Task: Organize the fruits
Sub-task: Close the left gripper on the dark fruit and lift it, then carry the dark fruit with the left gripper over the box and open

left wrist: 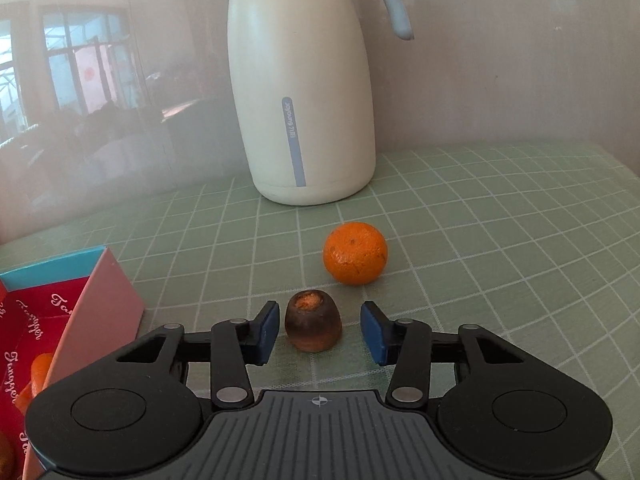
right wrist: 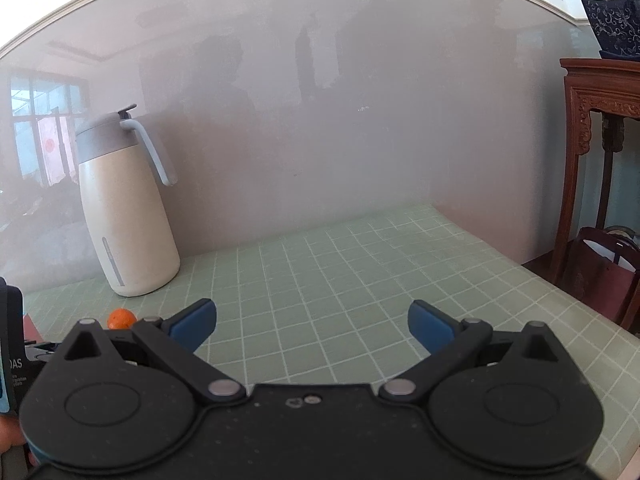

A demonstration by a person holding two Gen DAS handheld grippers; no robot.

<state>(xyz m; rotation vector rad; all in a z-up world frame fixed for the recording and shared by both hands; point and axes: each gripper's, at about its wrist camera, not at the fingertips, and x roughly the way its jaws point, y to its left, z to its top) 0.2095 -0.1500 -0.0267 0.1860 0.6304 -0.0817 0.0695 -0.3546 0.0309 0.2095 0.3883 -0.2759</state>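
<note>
Left gripper (left wrist: pixel 319 330): pads flank small brown dried fruit (left wrist: pixel 313 320) on green checked desk (left wrist: pixel 500 240), gaps visible. Right gripper (right wrist: pixel 312 326): open, empty.

I see a glossy grey wall panel (right wrist: pixel 360 140) mirroring a bright window, and a carved reddish wooden stand (right wrist: pixel 592 128) at right.

A cream jug (left wrist: pixel 304 92) (pale-blue handle) stands on the checked tablecloth (left wrist: pixel 500 240).

L jaws narrowed, R jaws wide.
</note>
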